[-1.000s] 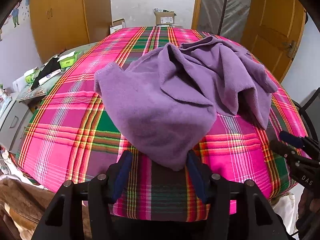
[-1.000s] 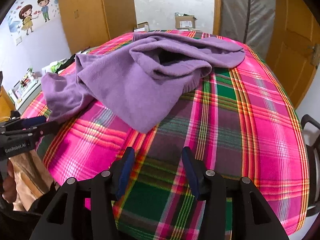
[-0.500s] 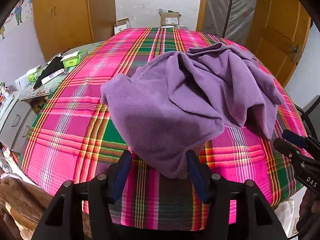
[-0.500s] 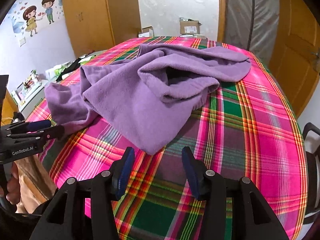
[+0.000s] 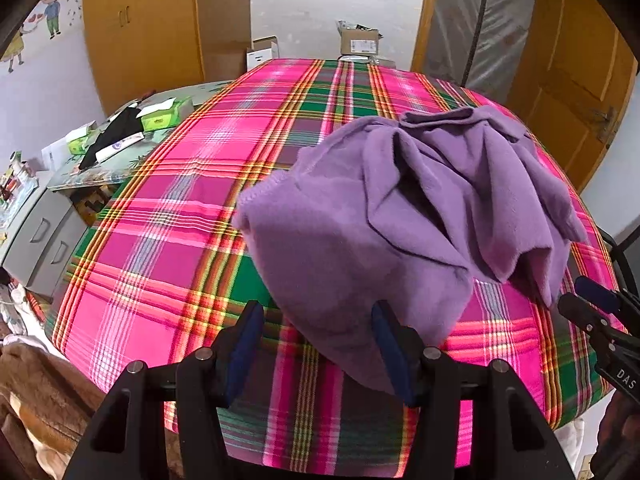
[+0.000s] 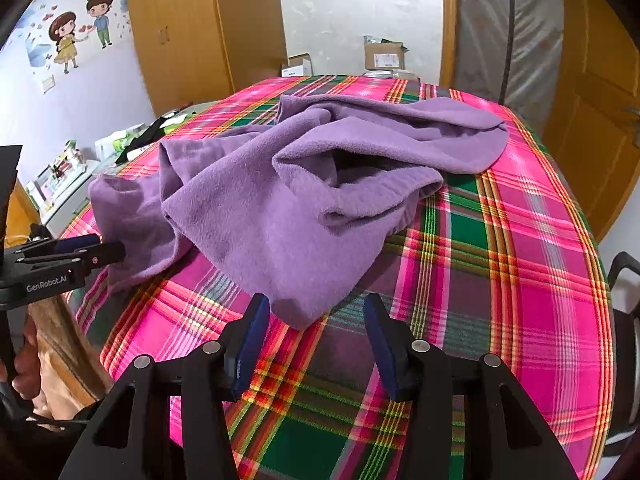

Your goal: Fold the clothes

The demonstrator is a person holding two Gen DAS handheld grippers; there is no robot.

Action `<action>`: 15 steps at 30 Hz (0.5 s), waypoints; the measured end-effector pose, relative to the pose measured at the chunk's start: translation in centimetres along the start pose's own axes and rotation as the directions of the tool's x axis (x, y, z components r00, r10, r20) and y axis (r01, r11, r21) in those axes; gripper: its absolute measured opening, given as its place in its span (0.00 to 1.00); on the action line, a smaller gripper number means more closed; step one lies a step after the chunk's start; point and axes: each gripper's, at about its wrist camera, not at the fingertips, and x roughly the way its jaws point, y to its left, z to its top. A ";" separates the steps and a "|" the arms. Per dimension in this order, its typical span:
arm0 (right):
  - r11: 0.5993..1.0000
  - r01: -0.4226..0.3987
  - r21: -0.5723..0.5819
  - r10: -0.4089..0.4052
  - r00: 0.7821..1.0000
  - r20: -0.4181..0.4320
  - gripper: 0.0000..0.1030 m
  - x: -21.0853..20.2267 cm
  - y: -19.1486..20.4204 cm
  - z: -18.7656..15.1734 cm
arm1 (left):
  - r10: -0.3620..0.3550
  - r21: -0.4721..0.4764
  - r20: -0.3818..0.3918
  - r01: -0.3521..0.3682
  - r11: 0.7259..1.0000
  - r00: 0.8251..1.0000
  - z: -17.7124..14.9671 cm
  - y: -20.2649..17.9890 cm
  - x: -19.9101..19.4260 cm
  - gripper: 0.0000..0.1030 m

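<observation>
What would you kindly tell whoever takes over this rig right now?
Left claw: open, a low corner of the purple garment lying between its fingers, not pinched.
Right claw: open, empty, just short of another corner of the garment.
The garment lies crumpled in a heap on the plaid tablecloth, towards the near edge.
Done: nothing folded yet.
Left: grip the corners, spread the garment flat, then fold it.
</observation>
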 end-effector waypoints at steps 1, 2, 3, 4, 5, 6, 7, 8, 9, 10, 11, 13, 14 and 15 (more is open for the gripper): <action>1.000 -0.004 0.001 0.004 1.000 0.002 0.49 0.0 0.0 0.1 | 0.010 -0.012 0.000 -0.010 1.000 1.000 0.1 0.1 0.0 0.56; 1.000 -0.007 0.000 0.007 1.000 0.002 0.49 0.1 0.0 0.2 | 0.013 -0.015 0.002 -0.013 1.000 1.000 0.2 0.2 0.1 0.56; 1.000 -0.009 -0.001 0.009 1.000 0.000 0.49 0.2 0.0 0.3 | 0.017 -0.017 0.004 -0.017 1.000 1.000 0.4 0.3 0.1 0.56; 1.000 -0.010 -0.001 0.010 1.000 -0.001 0.49 0.2 0.0 0.3 | 0.019 -0.022 0.005 -0.018 1.000 1.000 0.6 0.4 0.1 0.56; 1.000 -0.011 -0.002 0.011 1.000 -0.002 0.49 0.3 0.0 0.4 | 0.019 -0.026 0.006 -0.019 0.999 1.000 0.7 0.6 0.2 0.56; 1.000 -0.012 -0.004 0.012 1.000 -0.003 0.49 0.4 0.0 0.5 | 0.019 -0.030 0.007 -0.019 0.999 1.000 0.8 0.7 0.2 0.56; 1.000 -0.014 -0.005 0.014 1.000 -0.004 0.49 0.5 0.0 0.6 | 0.020 -0.034 0.008 -0.020 0.999 1.000 1.0 0.9 0.3 0.56; 1.000 -0.016 -0.005 0.016 1.000 -0.005 0.49 0.5 -0.1 0.7 | 0.021 -0.037 0.008 -0.020 0.999 1.000 1.1 1.1 0.3 0.56; 1.000 -0.018 -0.006 0.018 1.000 -0.005 0.49 0.6 -0.1 0.9 | 0.020 -0.041 0.009 -0.020 0.999 1.000 1.2 1.3 0.4 0.56; 1.000 -0.020 -0.007 0.020 1.000 -0.004 0.49 0.6 -0.1 1.0 | 0.018 -0.044 0.009 -0.017 0.999 1.000 1.3 1.5 0.5 0.56; 1.000 -0.022 -0.009 0.022 1.000 -0.004 0.49 0.7 -0.1 1.2 | 0.012 -0.047 0.007 -0.012 0.999 1.000 1.5 1.6 0.7 0.56; 1.000 -0.025 -0.012 0.025 1.000 -0.005 0.49 0.8 -0.1 1.4 | -0.002 -0.050 0.001 0.002 0.999 1.000 1.7 1.7 1.1 0.55; 1.000 -0.028 -0.013 0.027 1.000 -0.006 0.49 0.9 0.0 1.4 | -0.008 -0.050 -0.001 0.008 0.999 1.000 1.8 1.7 1.3 0.51; 1.000 -0.029 -0.012 0.029 1.000 -0.008 0.49 1.0 -0.1 1.5 | -0.018 -0.048 -0.003 0.018 0.999 1.000 1.8 1.7 1.4 0.47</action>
